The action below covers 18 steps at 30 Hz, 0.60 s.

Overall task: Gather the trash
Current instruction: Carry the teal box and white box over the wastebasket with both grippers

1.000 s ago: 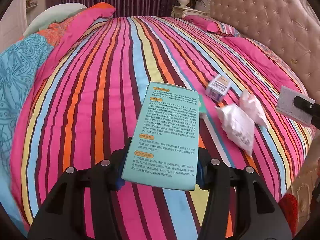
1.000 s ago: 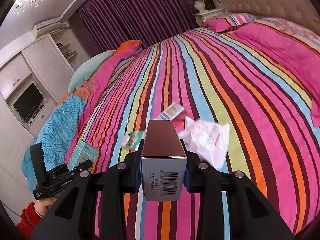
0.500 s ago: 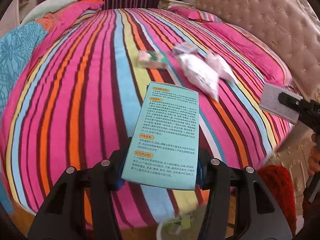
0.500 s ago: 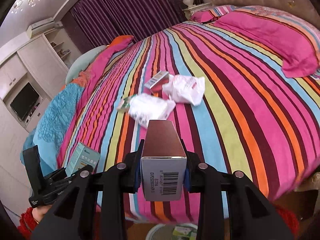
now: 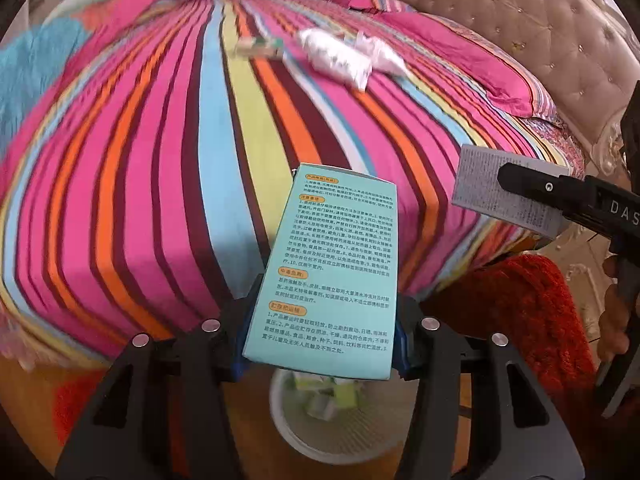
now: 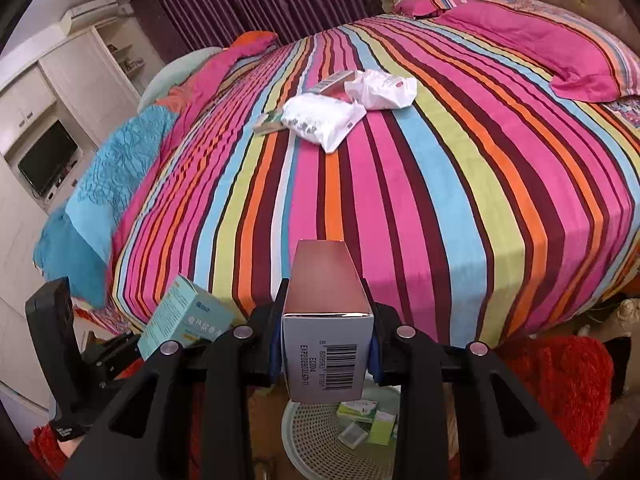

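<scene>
My left gripper is shut on a teal box with printed text, held over the white trash basket at the foot of the bed. My right gripper is shut on a grey-and-maroon box with a barcode, above the same basket, which holds several small boxes. Each gripper with its box shows in the other's view: the right one's grey box, the left one's teal box. Two white bags, a small green box and a red-white box lie on the striped bed.
The striped bedspread hangs over the bed's foot edge. A red rug lies on the floor beside the basket. A tufted headboard stands at right. Pink pillows lie at the head, a white cabinet with a TV at left.
Both grippers have pulled back from the bed toward its foot, still holding their boxes. The trash basket has come into view under them; the trash on the bed is farther away.
</scene>
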{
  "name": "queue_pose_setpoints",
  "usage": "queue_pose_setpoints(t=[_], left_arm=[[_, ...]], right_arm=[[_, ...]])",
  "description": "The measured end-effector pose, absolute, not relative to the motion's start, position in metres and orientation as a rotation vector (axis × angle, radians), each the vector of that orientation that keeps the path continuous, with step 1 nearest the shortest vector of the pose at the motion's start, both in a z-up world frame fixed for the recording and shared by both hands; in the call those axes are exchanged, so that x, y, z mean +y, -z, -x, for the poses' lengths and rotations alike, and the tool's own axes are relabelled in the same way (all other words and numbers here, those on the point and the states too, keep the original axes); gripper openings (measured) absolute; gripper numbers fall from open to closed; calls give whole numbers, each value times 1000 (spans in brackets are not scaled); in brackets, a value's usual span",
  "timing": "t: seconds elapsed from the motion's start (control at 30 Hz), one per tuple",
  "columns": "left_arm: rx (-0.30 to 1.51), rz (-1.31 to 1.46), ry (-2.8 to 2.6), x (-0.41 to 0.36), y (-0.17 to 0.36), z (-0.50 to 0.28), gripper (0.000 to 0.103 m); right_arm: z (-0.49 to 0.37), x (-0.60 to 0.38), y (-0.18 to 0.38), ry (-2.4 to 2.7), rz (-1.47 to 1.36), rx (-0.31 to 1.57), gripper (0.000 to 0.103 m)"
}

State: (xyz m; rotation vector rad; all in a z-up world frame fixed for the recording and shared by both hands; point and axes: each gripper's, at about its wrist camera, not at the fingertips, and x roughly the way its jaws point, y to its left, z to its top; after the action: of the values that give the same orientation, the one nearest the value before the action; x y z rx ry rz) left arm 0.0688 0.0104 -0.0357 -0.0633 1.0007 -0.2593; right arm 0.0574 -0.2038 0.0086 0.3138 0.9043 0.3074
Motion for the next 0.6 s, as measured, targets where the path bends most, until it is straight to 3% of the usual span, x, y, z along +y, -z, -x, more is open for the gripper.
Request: queue_pose_setpoints(t=[0.3, 0.6], left_arm=[[1084, 68, 267, 0, 63, -40, 51], [1214, 3, 272, -17, 94, -32, 51]], right_arm=[[-38, -191, 10, -302, -300, 982, 30], [-30, -188, 61, -253, -300, 1173, 30]])
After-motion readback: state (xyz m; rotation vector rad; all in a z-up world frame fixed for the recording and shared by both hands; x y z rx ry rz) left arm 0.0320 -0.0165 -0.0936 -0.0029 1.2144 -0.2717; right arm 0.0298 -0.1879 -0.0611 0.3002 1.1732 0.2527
